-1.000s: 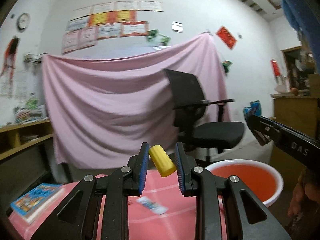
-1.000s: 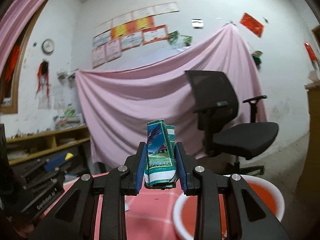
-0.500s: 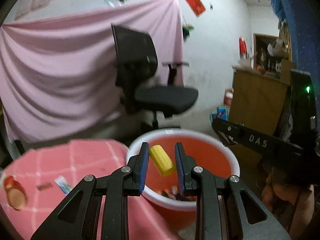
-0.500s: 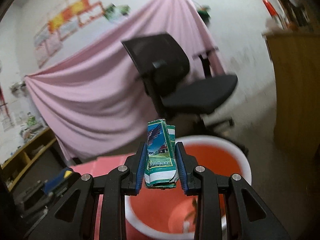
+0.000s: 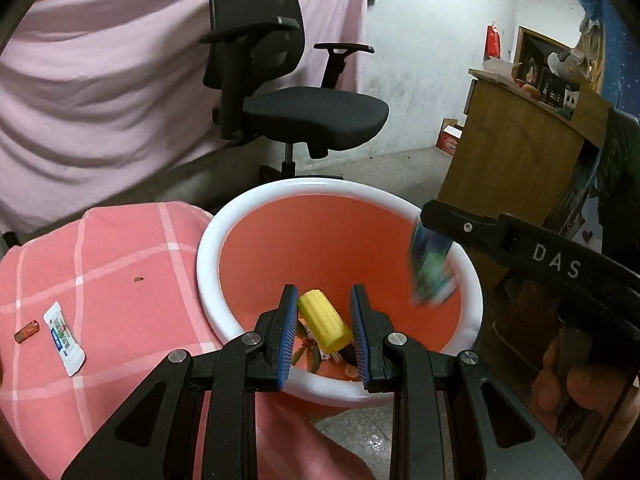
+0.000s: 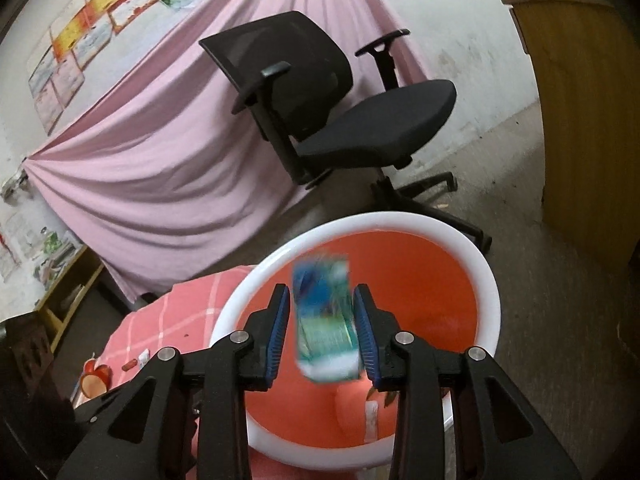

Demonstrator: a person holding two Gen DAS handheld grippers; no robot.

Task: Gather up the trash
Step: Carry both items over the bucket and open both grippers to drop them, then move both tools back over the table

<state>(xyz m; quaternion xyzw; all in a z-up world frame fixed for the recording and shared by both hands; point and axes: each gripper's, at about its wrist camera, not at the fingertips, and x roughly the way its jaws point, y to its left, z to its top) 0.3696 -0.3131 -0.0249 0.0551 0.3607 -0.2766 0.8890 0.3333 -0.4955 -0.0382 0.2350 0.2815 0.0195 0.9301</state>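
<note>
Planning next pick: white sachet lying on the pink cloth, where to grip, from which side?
Come down from above: the white sachet lies flat on the pink cloth. Pinch across its narrow width near the middle; its long edges are probably the only graspable sides.

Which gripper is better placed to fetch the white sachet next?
Left, probably. The sachet lies on the pink cloth on the left gripper's side, though it must first drop its yellow piece into the bin. The right gripper is farther off.
</note>
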